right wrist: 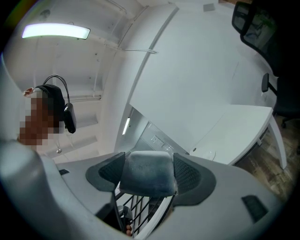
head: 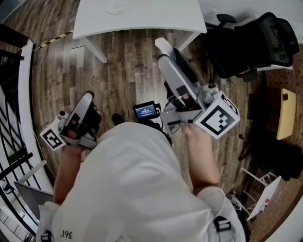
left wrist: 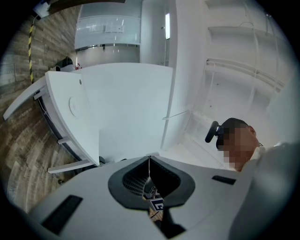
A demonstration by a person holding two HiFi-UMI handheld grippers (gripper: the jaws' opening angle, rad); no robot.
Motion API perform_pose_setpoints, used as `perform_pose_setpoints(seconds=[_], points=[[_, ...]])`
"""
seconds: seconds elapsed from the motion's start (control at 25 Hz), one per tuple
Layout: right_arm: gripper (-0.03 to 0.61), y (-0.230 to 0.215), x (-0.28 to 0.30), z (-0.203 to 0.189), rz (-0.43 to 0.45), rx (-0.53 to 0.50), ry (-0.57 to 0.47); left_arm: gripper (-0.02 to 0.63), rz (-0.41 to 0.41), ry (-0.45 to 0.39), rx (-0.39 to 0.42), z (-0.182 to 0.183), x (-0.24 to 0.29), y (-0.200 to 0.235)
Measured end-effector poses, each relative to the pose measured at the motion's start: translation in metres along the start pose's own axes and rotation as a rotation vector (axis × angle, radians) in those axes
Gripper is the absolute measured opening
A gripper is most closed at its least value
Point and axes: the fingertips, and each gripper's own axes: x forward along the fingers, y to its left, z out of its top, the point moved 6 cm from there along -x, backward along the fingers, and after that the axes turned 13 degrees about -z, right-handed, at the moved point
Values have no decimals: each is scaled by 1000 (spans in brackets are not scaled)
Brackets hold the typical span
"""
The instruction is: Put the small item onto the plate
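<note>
In the right gripper view, a small grey rounded item sits clamped between the dark pads of my right gripper. In the head view that gripper is held in mid-air over the wooden floor, short of the white table. A pale round plate lies on the table's far part and shows faintly in the gripper views. My left gripper hangs lower at the left, away from the table. Its jaws meet with nothing between them.
A black office chair stands right of the table. A black railing runs along the left edge. A small device with a lit screen is at my waist. Yellow-black tape marks the floor. A wooden board lies at the far right.
</note>
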Motion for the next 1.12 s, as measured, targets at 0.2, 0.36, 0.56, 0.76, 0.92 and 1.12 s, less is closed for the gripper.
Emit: perform_pose_setpoints(seconds=[0.2, 0.36, 0.56, 0.76, 0.92, 1.12], points=[[325, -9, -9, 0, -10, 8, 19, 6, 8, -3, -4, -12, 3, 0], [325, -18, -13, 5, -11, 13, 35, 6, 15, -13, -8, -20, 11, 3], [325, -27, -15, 9, 1, 17, 68, 6, 26, -23, -7, -30, 18, 9], [325, -40, -16, 17, 8, 15, 94, 6, 32, -28, -4, -39, 31, 16], [325, -52, -17, 27, 15, 21, 105, 6, 43, -33, 2, -45, 43, 22], [325, -67, -18, 41, 18, 36, 112, 6, 57, -32, 7, -50, 61, 28]])
